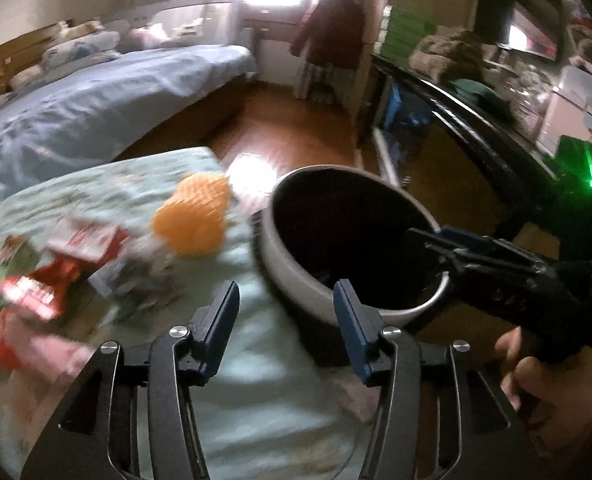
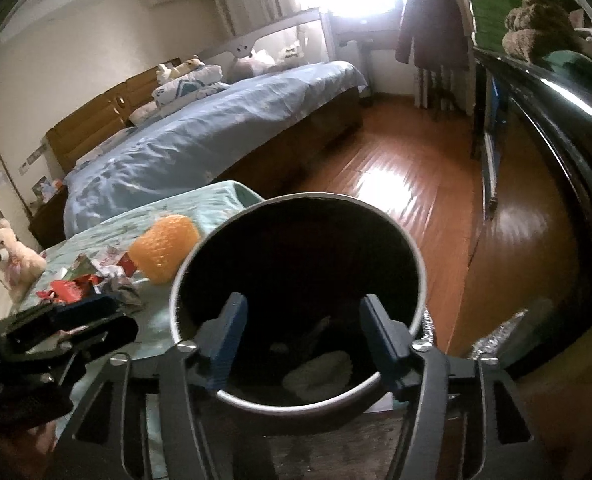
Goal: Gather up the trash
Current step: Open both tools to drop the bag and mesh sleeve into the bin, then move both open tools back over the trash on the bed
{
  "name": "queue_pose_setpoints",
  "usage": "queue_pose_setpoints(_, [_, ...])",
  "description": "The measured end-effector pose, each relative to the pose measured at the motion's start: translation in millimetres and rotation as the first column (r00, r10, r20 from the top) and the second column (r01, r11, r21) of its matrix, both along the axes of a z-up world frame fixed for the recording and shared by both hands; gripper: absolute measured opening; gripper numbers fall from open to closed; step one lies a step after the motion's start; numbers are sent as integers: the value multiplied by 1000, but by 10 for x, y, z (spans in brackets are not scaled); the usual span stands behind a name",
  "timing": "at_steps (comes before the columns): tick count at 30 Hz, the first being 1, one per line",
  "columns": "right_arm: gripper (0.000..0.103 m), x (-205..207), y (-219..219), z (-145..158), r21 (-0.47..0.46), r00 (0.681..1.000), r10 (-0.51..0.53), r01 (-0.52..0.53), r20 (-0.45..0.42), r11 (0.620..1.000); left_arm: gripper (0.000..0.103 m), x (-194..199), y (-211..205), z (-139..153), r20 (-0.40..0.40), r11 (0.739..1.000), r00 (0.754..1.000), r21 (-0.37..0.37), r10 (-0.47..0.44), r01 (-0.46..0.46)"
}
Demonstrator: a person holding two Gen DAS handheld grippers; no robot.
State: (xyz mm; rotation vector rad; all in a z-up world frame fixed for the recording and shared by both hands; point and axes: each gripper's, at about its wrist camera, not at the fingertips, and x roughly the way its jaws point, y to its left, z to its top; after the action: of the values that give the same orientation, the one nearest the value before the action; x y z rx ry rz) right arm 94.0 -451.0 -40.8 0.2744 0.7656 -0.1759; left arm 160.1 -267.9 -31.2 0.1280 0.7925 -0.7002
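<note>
A round bin with a pale wall (image 1: 292,276) and dark inside stands against the table's right edge. My right gripper (image 2: 301,308) hangs open over the bin's mouth (image 2: 417,256), nothing between its blue pads. Pale crumpled trash (image 2: 319,372) lies at the bin's bottom. My left gripper (image 1: 286,300) is open and empty above the light green tablecloth (image 1: 256,392), just left of the bin. An orange foam net (image 1: 194,220) and red wrappers (image 1: 28,292) lie on the cloth to its left. In the left wrist view the right gripper (image 1: 419,236) reaches over the bin from the right.
A bed with a blue cover (image 2: 200,136) fills the back left. Wooden floor (image 2: 407,184) runs behind the bin. A dark cabinet (image 2: 555,128) lines the right side. A teddy bear (image 2: 8,256) sits at the far left and a dark coat (image 2: 431,28) hangs by the window.
</note>
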Motion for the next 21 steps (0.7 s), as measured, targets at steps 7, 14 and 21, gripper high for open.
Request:
queue_pose_setpoints(7, [82,-41,299,5,16,999,45,-46,19,999,51,-38,474,-120,-26,991,991,-1,131,-131])
queue_pose_setpoints(14, [87,-29,632,-31,42,995,103,-104,19,994,61,-100,936,-191,-13,972,972,13,234,-234])
queue_pose_setpoints(21, [88,-15,1026,-47,54,983,179,-180,30,982,64,-192,1455,-219,10,940,940,22,340,-340])
